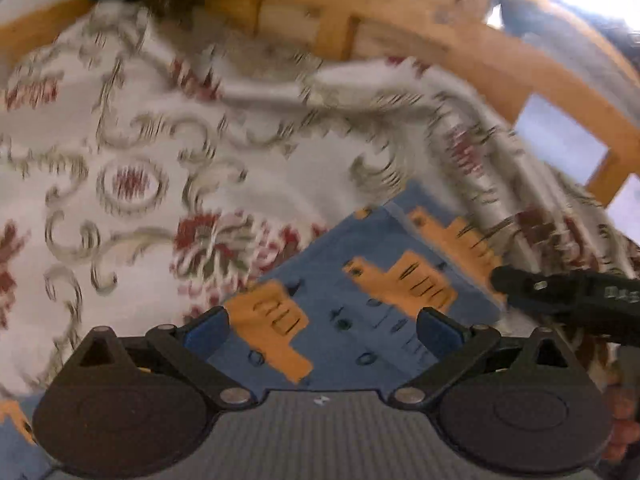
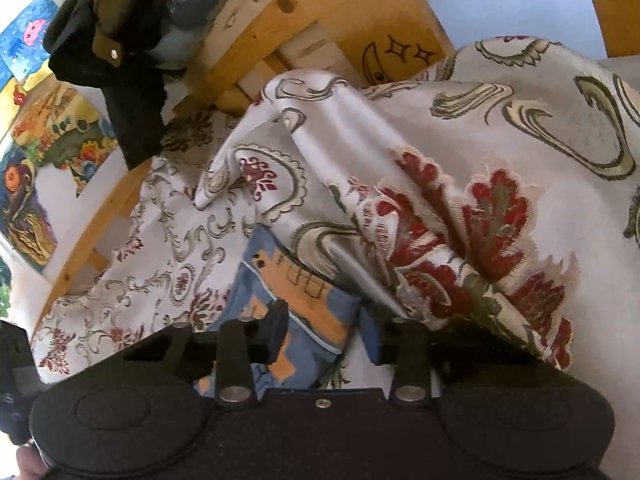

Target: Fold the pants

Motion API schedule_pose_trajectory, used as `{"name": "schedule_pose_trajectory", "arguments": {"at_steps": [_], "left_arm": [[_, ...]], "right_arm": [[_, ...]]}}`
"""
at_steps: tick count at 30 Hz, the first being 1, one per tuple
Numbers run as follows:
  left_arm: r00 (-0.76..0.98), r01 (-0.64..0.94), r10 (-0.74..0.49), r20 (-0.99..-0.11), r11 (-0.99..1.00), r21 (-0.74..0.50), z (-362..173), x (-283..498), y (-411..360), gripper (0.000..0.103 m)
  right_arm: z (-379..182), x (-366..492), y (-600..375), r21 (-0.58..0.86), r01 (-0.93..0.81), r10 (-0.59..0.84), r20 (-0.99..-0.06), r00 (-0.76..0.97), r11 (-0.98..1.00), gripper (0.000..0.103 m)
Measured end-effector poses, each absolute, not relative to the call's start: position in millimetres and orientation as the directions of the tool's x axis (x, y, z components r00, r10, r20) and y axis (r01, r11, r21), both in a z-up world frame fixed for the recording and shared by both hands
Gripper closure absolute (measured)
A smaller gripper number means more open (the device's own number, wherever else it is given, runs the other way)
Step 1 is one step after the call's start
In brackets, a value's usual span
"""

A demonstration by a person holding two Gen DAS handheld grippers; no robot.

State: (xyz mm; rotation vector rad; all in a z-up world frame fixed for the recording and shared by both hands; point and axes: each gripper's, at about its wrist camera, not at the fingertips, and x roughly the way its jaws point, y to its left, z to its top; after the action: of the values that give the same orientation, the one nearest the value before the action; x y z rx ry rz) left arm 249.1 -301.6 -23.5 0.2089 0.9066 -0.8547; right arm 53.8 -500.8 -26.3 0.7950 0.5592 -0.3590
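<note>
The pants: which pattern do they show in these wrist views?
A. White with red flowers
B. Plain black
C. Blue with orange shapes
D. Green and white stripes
C: the pants are blue with orange blocky shapes; the red flowers belong to the bedspread beneath.

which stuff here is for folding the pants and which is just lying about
For the job:
- pants, blue with orange print
- left gripper, open above them
- right gripper, jaws apart around a fold of the pants
- bedspread, floral, the surface under them

Lying about:
- wooden frame
- dark clothes hung on it
- pictures on the wall
</note>
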Motion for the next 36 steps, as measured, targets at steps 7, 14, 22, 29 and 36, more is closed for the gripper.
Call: {"name": "schedule_pose_trajectory", "arguments": {"at_steps": [7, 14, 22, 29, 36], "left_arm": [[0.369, 0.756, -0.540, -0.757, 0.647, -0.093, -49, 238, -285, 0.001], [0.396, 0.762, -0.576, -0.715, 0.641, -0.093, -55, 231, -278, 0.000], [0.388, 0.743, -0.573, -0.722, 0.658, -0.123, -51, 235, -279, 0.000], [0.254, 0.621, -0.648, -0.718, 0.678, -0.393, -25, 271, -255, 0.000], [0.154, 0.618, -0.720, -0.676, 0.604, -0.503, 10, 287, -254, 0.000]], "right_arm": [[-27, 48, -494, 0.561, 0.542, -0.090, -0.638, 0.765, 0.626, 0.056], [-31, 61, -490, 0.587, 0.517, -0.081, -0.610, 0.788, 0.623, 0.041], [-42, 58, -500, 0.602, 0.543, -0.102, -0.610, 0.786, 0.586, 0.086], [-21, 57, -473, 0.466, 0.483, -0.173, -0.562, 0.809, 0.741, 0.092], [-2, 70, -408, 0.157, 0.284, -0.174, -0.492, 0.853, 0.946, 0.092]]}}
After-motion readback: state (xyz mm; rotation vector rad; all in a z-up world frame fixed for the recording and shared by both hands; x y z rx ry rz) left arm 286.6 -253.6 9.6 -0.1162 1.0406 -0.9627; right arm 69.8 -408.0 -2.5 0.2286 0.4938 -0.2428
